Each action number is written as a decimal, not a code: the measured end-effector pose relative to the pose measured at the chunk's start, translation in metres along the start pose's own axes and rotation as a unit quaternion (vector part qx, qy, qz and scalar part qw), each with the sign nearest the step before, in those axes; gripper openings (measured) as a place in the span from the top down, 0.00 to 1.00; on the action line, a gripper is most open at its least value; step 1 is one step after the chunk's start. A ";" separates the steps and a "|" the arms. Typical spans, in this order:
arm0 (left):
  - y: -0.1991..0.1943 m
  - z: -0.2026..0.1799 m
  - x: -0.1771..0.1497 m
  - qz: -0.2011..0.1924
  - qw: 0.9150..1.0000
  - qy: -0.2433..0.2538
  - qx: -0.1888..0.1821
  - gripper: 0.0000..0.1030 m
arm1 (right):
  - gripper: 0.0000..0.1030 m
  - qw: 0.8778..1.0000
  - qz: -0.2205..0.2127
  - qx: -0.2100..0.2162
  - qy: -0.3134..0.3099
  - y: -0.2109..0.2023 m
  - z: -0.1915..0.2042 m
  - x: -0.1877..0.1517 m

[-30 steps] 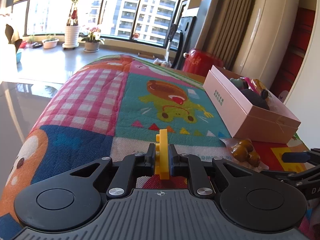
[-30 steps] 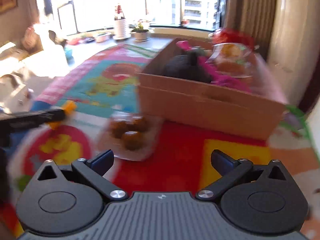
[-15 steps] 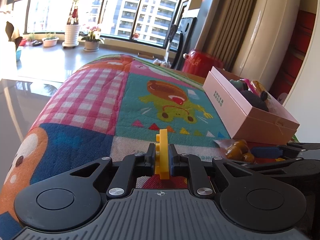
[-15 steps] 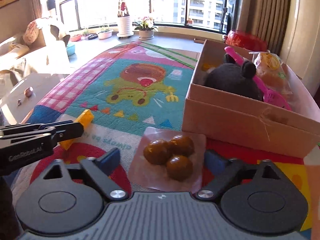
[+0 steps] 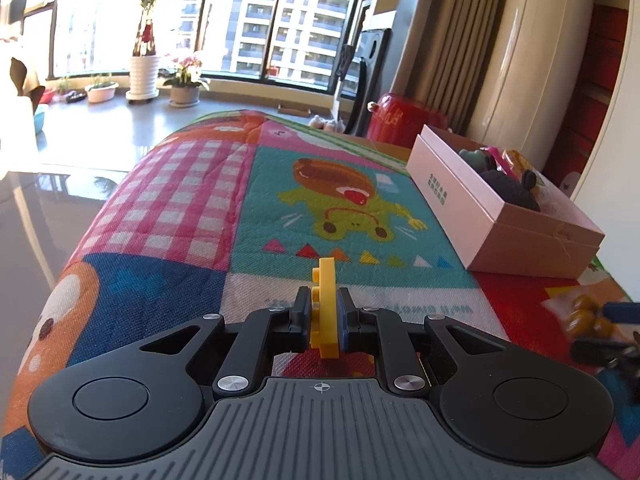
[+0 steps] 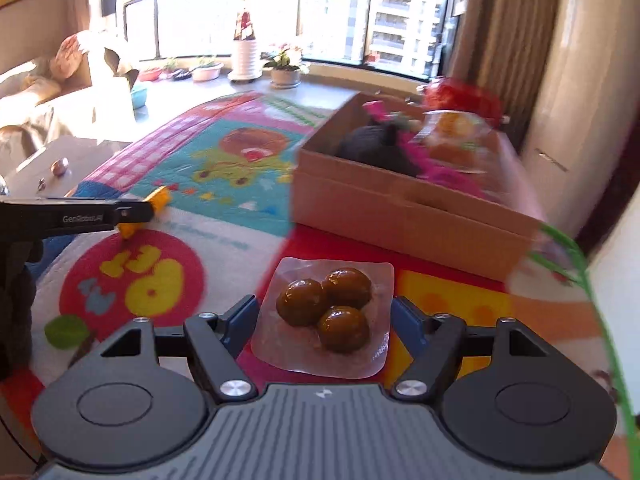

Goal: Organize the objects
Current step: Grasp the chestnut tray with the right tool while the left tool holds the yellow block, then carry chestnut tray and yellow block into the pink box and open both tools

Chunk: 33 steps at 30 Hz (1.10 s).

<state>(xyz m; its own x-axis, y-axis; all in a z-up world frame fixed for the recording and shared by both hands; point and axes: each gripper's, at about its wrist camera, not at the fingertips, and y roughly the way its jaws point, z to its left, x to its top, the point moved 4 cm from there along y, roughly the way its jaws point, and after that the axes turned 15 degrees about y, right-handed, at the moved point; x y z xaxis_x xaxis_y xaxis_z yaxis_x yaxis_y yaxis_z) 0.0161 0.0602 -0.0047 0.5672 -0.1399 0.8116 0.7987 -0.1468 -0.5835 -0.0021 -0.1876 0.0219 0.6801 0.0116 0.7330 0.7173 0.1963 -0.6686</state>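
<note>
My left gripper [image 5: 324, 306] is shut on a flat yellow toy piece [image 5: 326, 320] that stands on edge just above the colourful play mat [image 5: 200, 208]. The right wrist view shows the same gripper [image 6: 136, 212] and piece [image 6: 160, 200] at the left. My right gripper [image 6: 324, 316] has a clear packet of three brown balls [image 6: 324, 304] between its fingers. Its jaws are closing, and the pads press the packet's two side edges. In the left wrist view, packet [image 5: 584, 312] and right gripper [image 5: 616, 320] are blurred at the right edge. Beyond stands an open cardboard box [image 6: 400, 216].
The box [image 5: 480, 216] holds a black plush toy [image 5: 508, 188], a pink item and a bagged snack [image 6: 452, 140]. A red pot [image 5: 404, 120] stands behind it. The mat rolls off to grey floor on the left. A white cabinet wall [image 5: 600, 140] rises at the right.
My right gripper came up around the packet and narrowed its jaws onto it; the packet now moves with it over the mat. The left gripper and yellow piece stayed put.
</note>
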 end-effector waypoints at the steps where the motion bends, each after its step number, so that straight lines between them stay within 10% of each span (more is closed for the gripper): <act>1: -0.003 -0.004 0.000 0.003 1.000 0.009 0.001 0.85 | 0.29 1.000 -0.004 -0.003 0.006 -0.006 -0.008 0.000; 6: -0.025 -0.038 0.014 -0.011 0.998 0.027 -0.057 0.85 | 0.29 0.999 -0.027 -0.008 0.030 -0.037 -0.044 -0.001; 11: -0.042 -0.084 0.095 -0.092 0.989 0.052 -0.099 0.85 | 0.29 0.998 -0.049 -0.009 0.048 -0.052 -0.067 -0.003; 17: 0.010 -0.149 0.160 -0.090 0.981 0.077 -0.157 0.83 | 0.29 0.996 -0.056 -0.003 0.076 -0.052 -0.080 -0.008; 31: 0.023 -0.092 0.081 -0.042 0.993 -0.003 -0.108 0.82 | 0.30 0.994 -0.073 -0.009 0.086 -0.053 -0.095 0.020; 33: 0.024 -0.081 0.071 -0.027 0.994 -0.015 -0.103 0.82 | 0.50 0.991 -0.103 0.004 0.083 -0.060 -0.089 0.053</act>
<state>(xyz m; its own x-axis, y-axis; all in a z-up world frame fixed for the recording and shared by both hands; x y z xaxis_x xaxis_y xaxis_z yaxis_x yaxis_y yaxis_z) 0.0595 -0.0328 0.0369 0.5332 -0.0983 0.8403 0.7715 -0.3512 -0.5306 0.0046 -0.2862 0.0895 0.5356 -0.1904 0.8227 0.8425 0.1861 -0.5055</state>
